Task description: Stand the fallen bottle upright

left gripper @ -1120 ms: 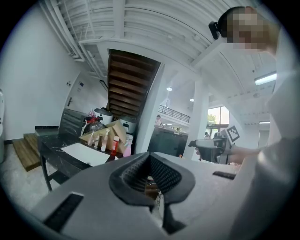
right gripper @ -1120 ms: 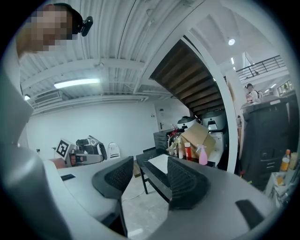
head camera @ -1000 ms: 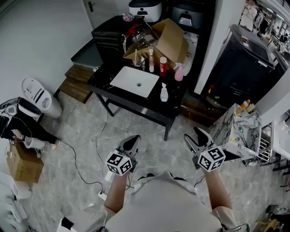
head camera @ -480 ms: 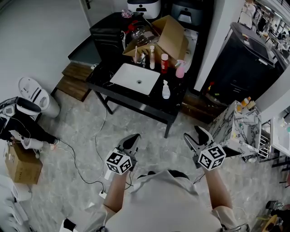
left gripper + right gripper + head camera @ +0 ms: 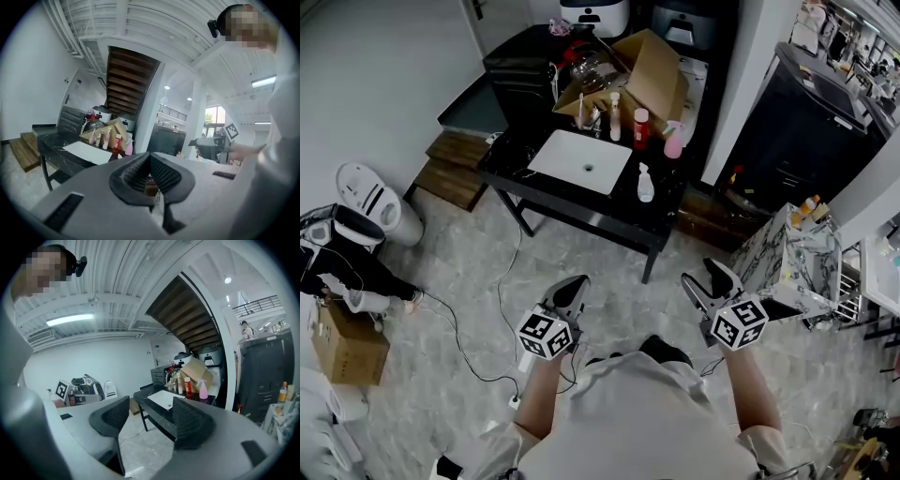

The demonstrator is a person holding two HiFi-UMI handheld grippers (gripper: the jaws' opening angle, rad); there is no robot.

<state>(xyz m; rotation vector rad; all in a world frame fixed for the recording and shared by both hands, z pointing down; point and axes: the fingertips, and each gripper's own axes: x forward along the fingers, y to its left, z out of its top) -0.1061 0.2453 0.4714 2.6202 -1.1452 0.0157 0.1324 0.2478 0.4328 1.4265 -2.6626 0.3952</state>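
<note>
A small clear bottle (image 5: 645, 184) sits near the front right edge of the black table (image 5: 546, 190), beside a white basin (image 5: 580, 162); I cannot tell whether it lies or stands. A red bottle (image 5: 639, 128) and a pink spray bottle (image 5: 673, 142) stand behind it. Both grippers hang over the floor, well short of the table. My left gripper (image 5: 574, 287) is shut and empty, its pads meeting at the tips (image 5: 151, 157). My right gripper (image 5: 705, 278) stands open with nothing between its fingers (image 5: 150, 416).
An open cardboard box (image 5: 649, 80) and several more bottles crowd the table's back. A marble-patterned stand (image 5: 797, 262) is to the right, a black cabinet (image 5: 811, 131) behind it. A white bin (image 5: 380, 197), a floor box (image 5: 347, 339) and a cable (image 5: 487, 309) lie left.
The whole view has crept slightly toward the table. Both grippers keep their places in front of the body, left shut and right open.
</note>
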